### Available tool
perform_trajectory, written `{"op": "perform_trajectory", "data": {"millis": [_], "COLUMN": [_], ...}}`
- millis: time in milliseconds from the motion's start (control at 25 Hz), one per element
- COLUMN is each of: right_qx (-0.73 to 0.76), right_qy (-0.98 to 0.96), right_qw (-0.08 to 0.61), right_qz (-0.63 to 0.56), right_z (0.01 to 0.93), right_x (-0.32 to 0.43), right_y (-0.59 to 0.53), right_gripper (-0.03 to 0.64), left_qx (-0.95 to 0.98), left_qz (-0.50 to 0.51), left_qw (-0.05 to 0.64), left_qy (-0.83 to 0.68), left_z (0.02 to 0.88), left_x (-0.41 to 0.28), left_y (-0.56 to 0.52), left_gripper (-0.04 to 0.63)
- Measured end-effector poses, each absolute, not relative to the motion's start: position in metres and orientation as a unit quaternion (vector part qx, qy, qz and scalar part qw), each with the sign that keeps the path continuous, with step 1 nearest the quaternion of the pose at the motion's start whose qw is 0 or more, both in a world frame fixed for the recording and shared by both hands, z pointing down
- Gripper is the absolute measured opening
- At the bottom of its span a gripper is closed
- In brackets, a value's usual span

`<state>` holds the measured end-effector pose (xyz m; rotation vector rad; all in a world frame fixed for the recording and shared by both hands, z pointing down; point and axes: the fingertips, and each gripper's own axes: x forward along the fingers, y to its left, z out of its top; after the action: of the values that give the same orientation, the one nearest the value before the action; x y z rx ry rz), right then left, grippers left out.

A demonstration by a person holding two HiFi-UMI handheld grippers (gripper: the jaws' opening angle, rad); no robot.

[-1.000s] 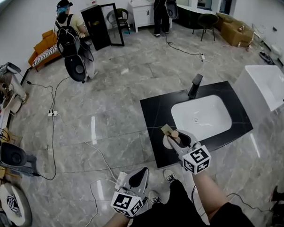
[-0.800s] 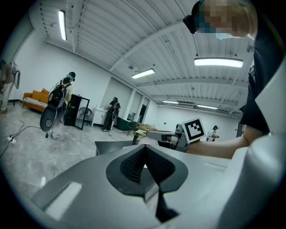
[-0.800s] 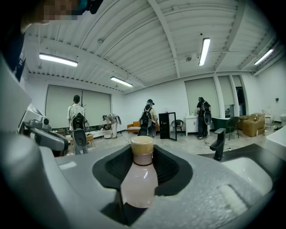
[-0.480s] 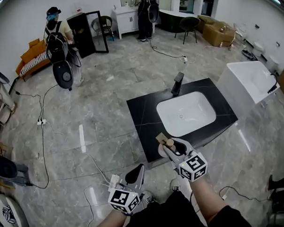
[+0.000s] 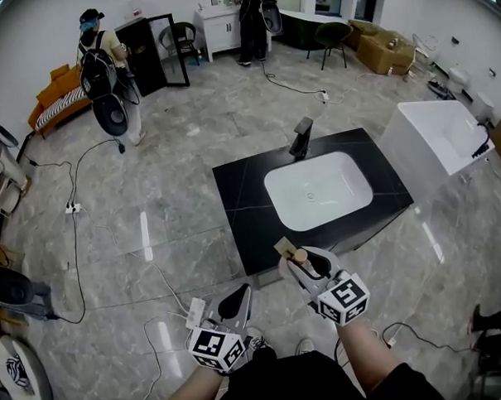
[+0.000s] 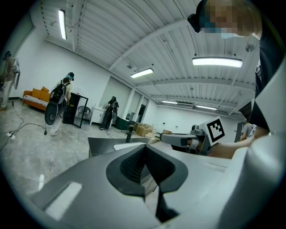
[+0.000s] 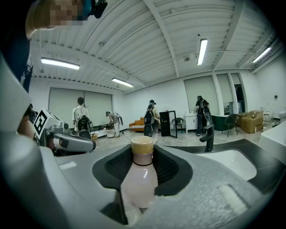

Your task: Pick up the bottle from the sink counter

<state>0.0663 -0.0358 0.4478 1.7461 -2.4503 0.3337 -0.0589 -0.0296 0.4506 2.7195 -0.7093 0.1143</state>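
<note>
Bottle (image 7: 139,181), pale pink body with a tan cap, sat upright between the jaws of your right hand-held gripper (image 5: 301,257), pads clenched on its lower body, neck and cap sticking up past them. It was off the desk (image 5: 238,195), held in the air right by the desk's near edge in the head view. Your left hand-held gripper (image 6: 144,161) was lower and to the left over the grey floor (image 5: 177,231), jaws pressed together with nothing between them. On the black desk the white basin (image 5: 316,190) sat in the middle, with a dark faucet (image 5: 300,137) at its far side. A white tub (image 5: 447,137) stood to the right. Cables ran over the floor, and a person with a backpack (image 5: 102,69) stood far off on the left.
</note>
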Motion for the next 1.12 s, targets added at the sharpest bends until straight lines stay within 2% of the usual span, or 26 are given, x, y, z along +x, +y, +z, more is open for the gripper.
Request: {"op": "perform_trajectory", "data": {"millis": [1120], "right_qx": [0.539], "right_qy": [-0.835], "right_qw": [0.052], "right_qz": [0.103], "right_z": [0.44], "right_x": [0.103], "right_y": [0.088], "right_gripper": [0.14], "left_qx": [0.946], "left_qz": [0.055], "left_qw": [0.159], "left_qy": [-0.278], "left_z": [0.456], "left_x": [-0.007], "left_y": [0.087], "left_gripper": [0.003]}}
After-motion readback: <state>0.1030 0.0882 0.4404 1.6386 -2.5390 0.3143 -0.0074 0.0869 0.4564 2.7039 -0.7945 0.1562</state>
